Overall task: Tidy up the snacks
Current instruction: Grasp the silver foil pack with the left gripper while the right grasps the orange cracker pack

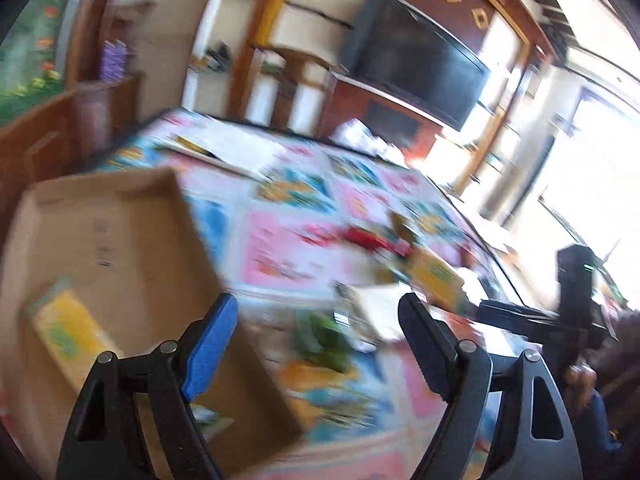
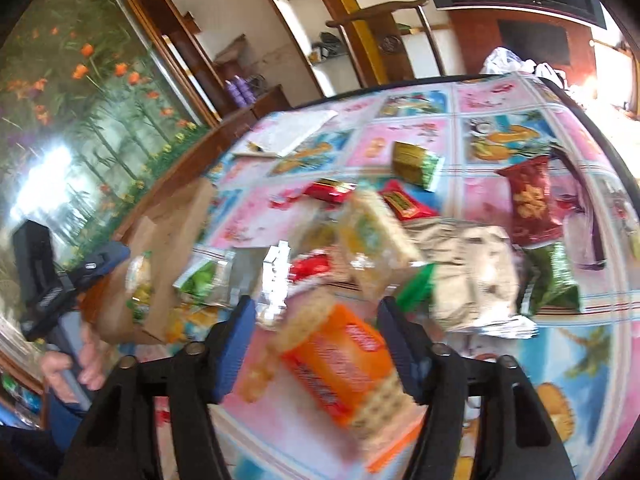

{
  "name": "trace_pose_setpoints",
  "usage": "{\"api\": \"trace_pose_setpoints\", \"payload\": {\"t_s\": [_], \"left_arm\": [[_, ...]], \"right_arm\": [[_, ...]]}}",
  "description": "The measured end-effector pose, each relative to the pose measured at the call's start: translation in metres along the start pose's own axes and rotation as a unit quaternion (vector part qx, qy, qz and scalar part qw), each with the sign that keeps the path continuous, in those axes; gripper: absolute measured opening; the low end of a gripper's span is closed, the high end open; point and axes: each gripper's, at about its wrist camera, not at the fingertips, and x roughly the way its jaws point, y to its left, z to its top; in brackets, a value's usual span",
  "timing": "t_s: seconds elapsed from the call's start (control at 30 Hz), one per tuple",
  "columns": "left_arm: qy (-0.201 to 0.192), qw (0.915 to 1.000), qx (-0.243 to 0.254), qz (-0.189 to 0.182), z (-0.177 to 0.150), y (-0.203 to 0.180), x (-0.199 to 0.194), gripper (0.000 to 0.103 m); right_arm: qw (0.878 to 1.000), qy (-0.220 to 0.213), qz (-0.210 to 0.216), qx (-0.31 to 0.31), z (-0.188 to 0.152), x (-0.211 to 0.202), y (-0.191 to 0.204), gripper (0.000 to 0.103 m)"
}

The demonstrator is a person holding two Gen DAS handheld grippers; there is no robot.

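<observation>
While your right gripper [image 2: 316, 344] stands spread over the orange cracker pack [image 2: 340, 364], pads clear of it, closing now could snag the neighbouring clear wrapper [image 2: 376, 236]. Your left gripper [image 1: 316, 344] is spread and empty beside the cardboard box [image 1: 120, 240], where 1 yellow pack [image 1: 68, 328] lies. Farther off, loose snacks crowd the table [image 2: 500, 100].

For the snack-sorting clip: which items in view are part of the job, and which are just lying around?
Part of the job:
- cardboard box, one yellow packet already inside
- orange cracker pack
- dark red snack bag
- green packet
- silver bag

Just lying about:
- white papers at the table's far end
- television
- wooden chair
- purple bottles
</observation>
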Motion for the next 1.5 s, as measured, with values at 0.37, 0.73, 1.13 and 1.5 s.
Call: {"api": "trace_pose_setpoints", "payload": {"t_s": [0.37, 0.73, 1.13, 1.5], "left_arm": [[0.139, 0.9876, 0.062, -0.037, 0.029, -0.055, 0.075, 0.087], [0.208, 0.9735, 0.094, -0.004, 0.018, -0.071, 0.145, 0.087], [0.23, 0.9502, 0.208, 0.025, -0.046, -0.113, 0.113, 0.087], [0.154, 0.9706, 0.17, 0.072, -0.044, -0.1, 0.114, 0.056]], "right_arm": [[0.989, 0.09, -0.013, -0.119, -0.025, 0.023, 0.032, 0.083], [0.985, 0.094, -0.06, -0.128, -0.03, 0.027, 0.024, 0.058], [0.986, 0.095, -0.081, -0.106, -0.028, 0.022, 0.011, 0.058], [0.984, 0.091, -0.095, -0.12, -0.031, 0.023, 0.016, 0.057]]}}
